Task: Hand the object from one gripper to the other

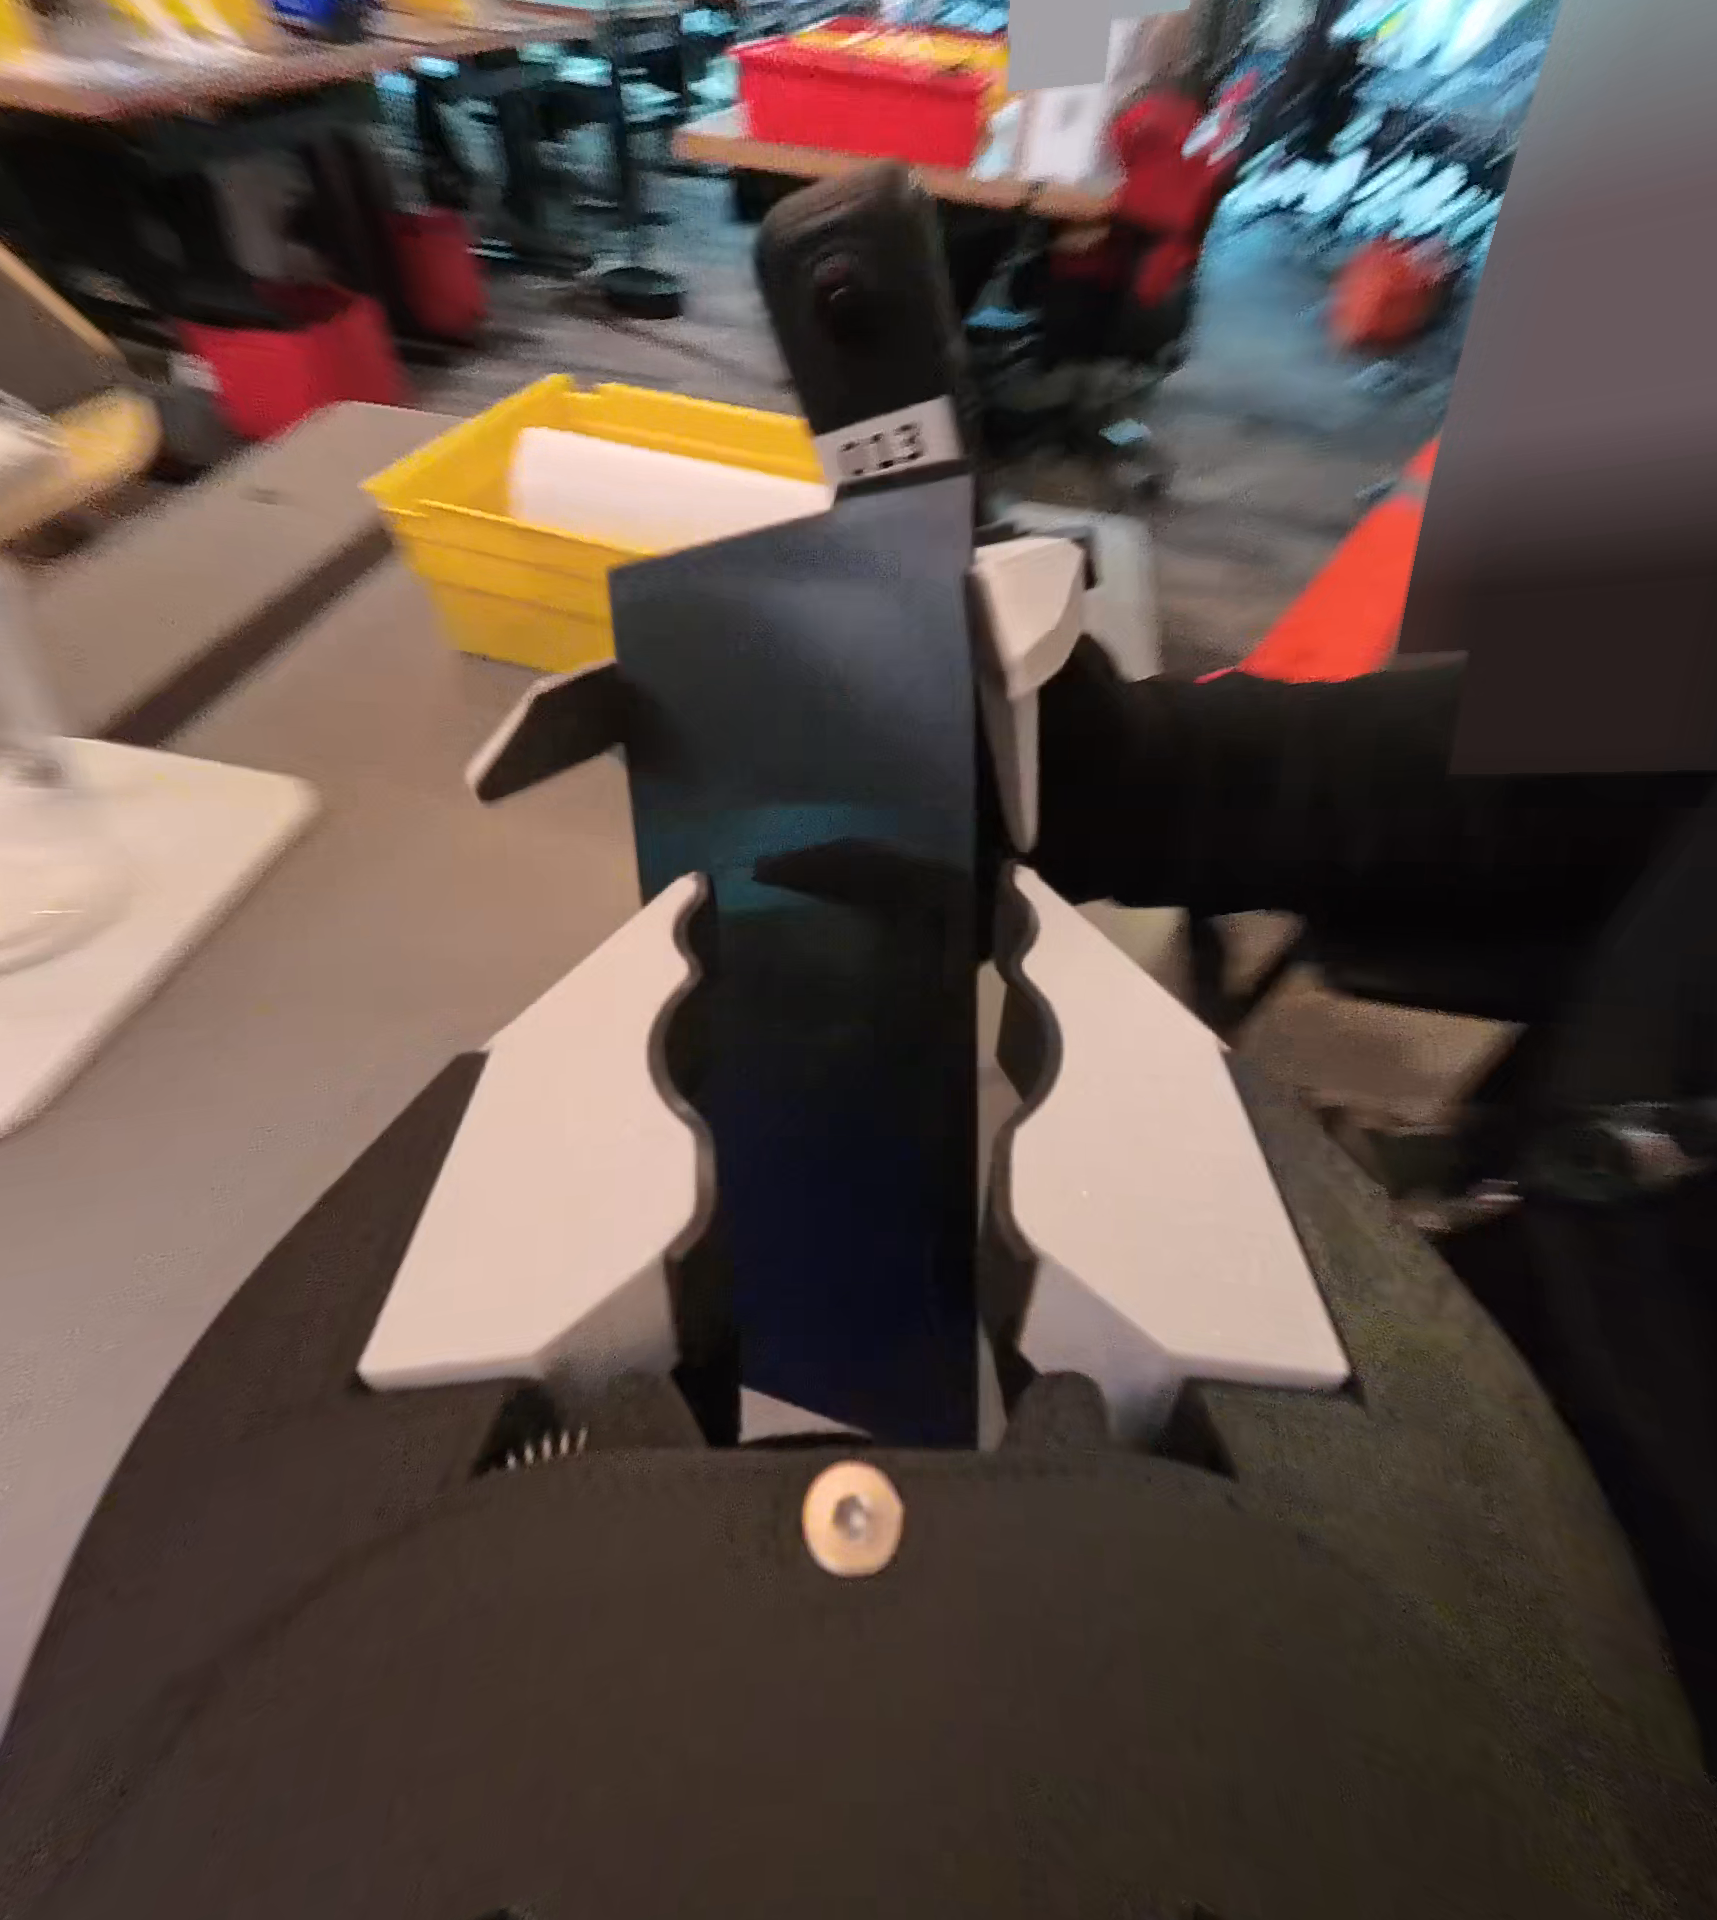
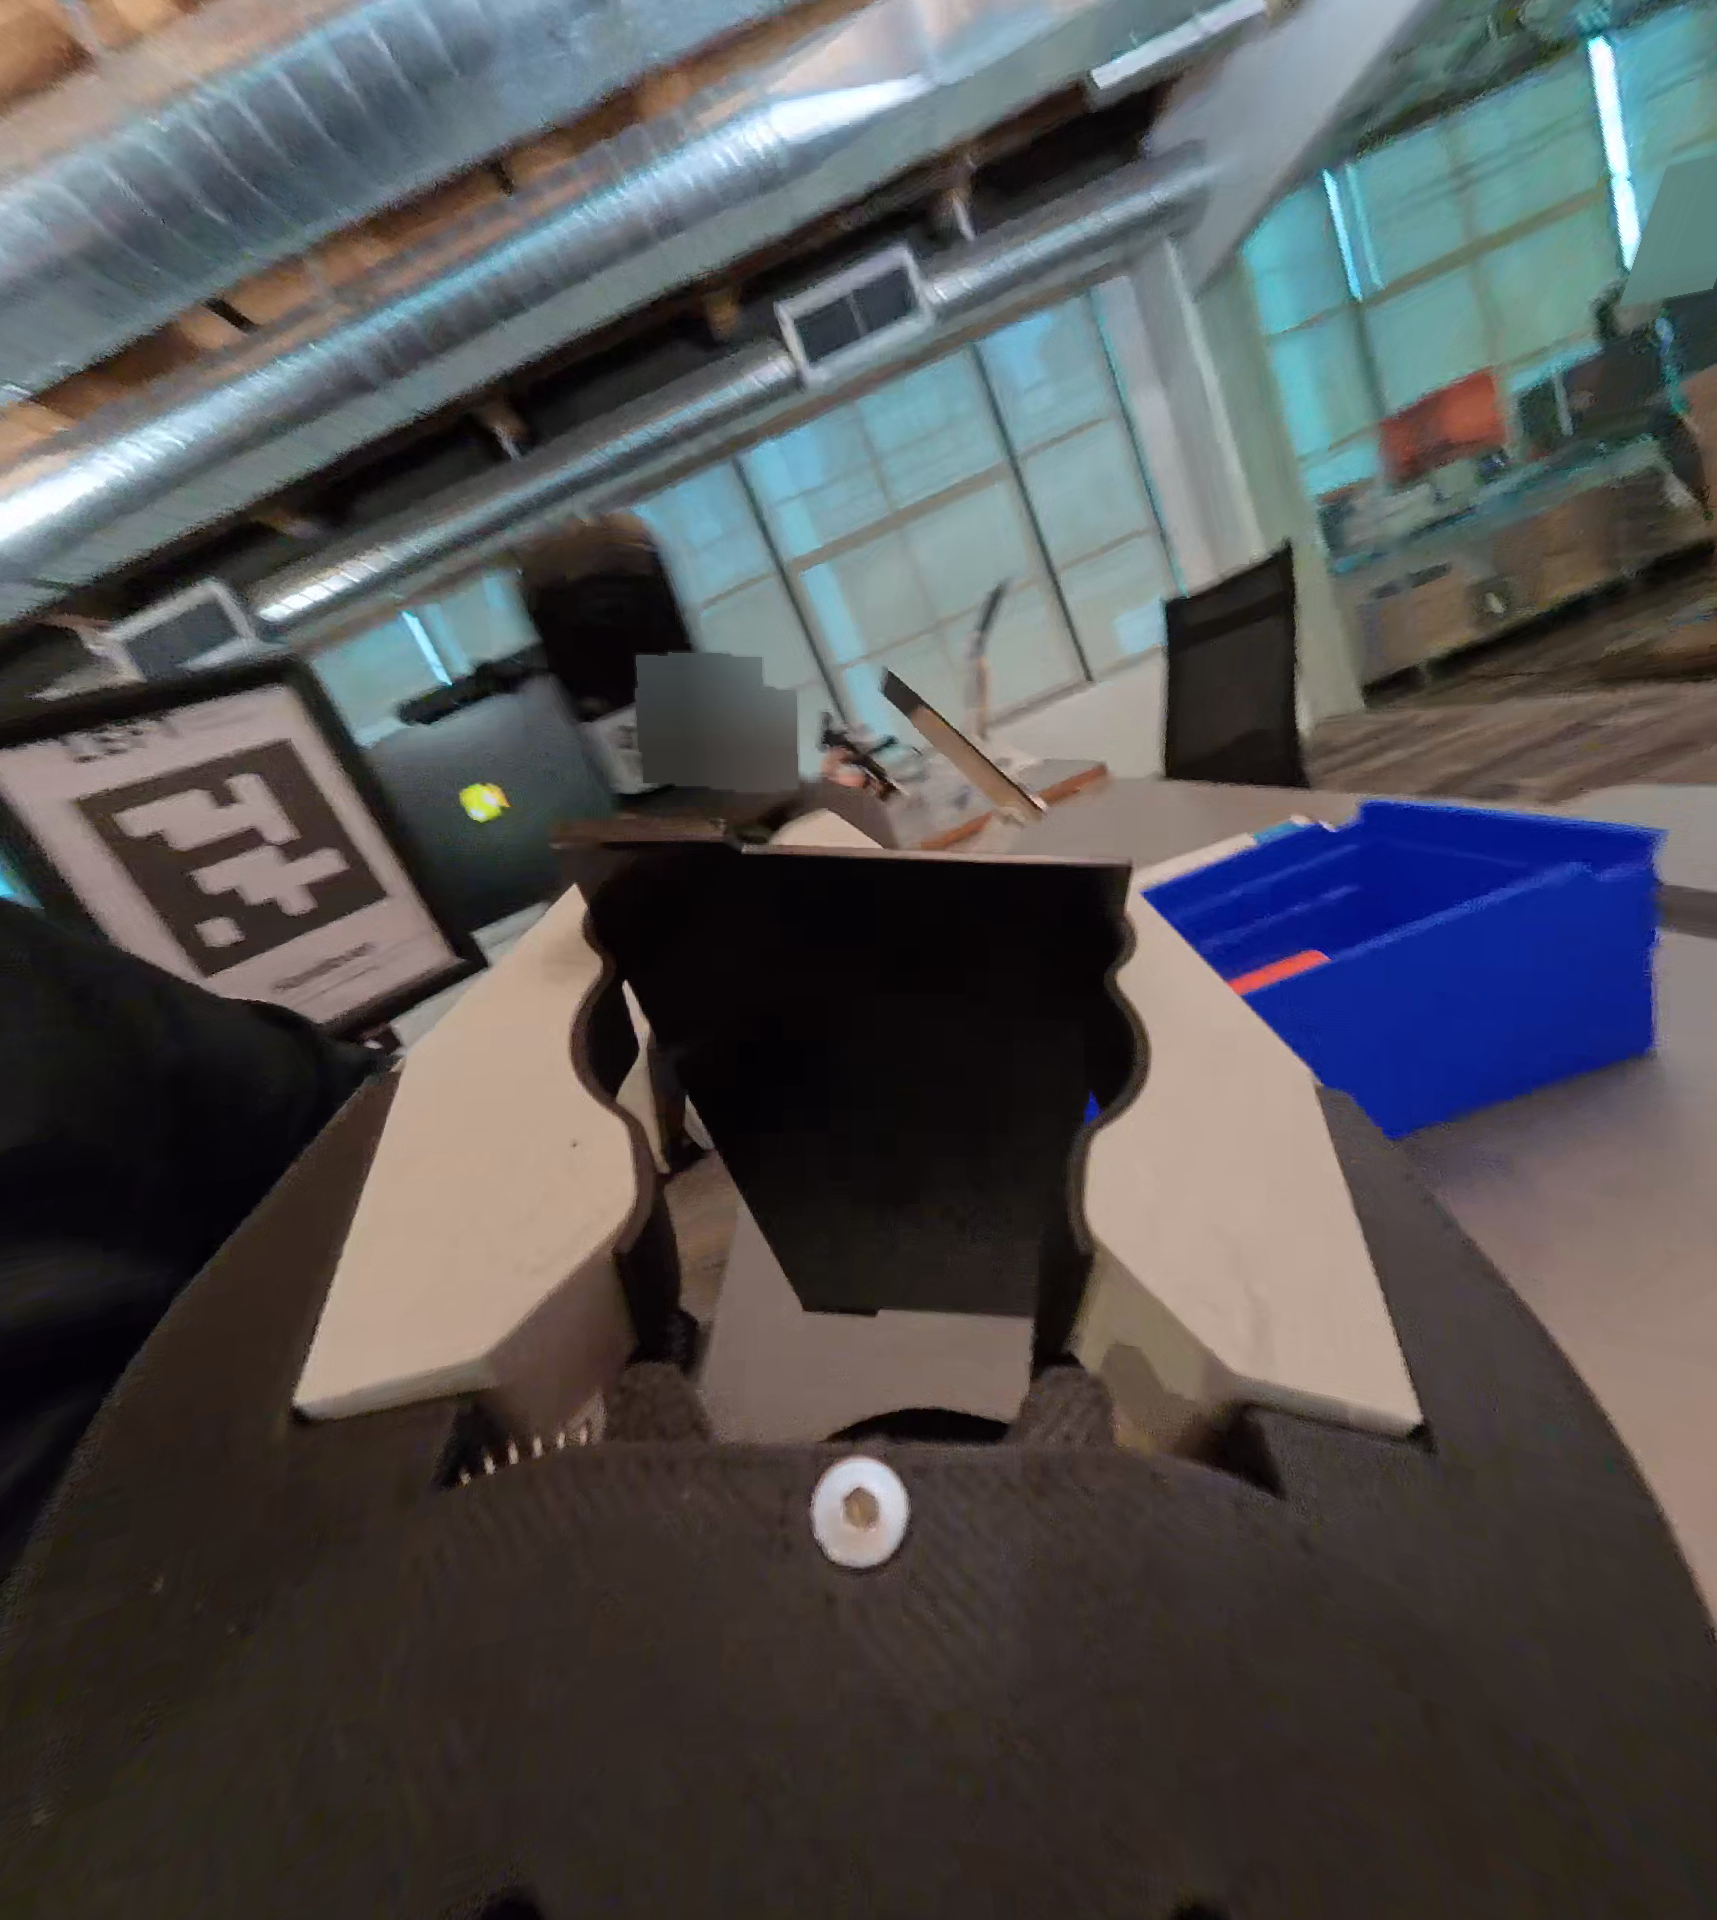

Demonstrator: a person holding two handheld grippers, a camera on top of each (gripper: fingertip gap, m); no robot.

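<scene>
A flat, glossy dark panel (image 1: pixel 812 935) with crisp straight edges stands upright between both tools, above the grey table (image 1: pixel 210 1091). The left gripper (image 1: pixel 849 914) pinches its narrow lower part between scalloped pale fingers (image 1: pixel 563 1143); the right gripper (image 2: pixel 859 935), spread wider, clamps its broader end. A yellow bin (image 1: pixel 511 540) sits behind.

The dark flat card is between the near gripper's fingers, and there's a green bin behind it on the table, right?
Not quite: the bin behind the dark flat card is yellow, not green, as the left wrist view shows. The rest holds: the card sits between the left gripper fingers, and the bin stands on the table.
</scene>
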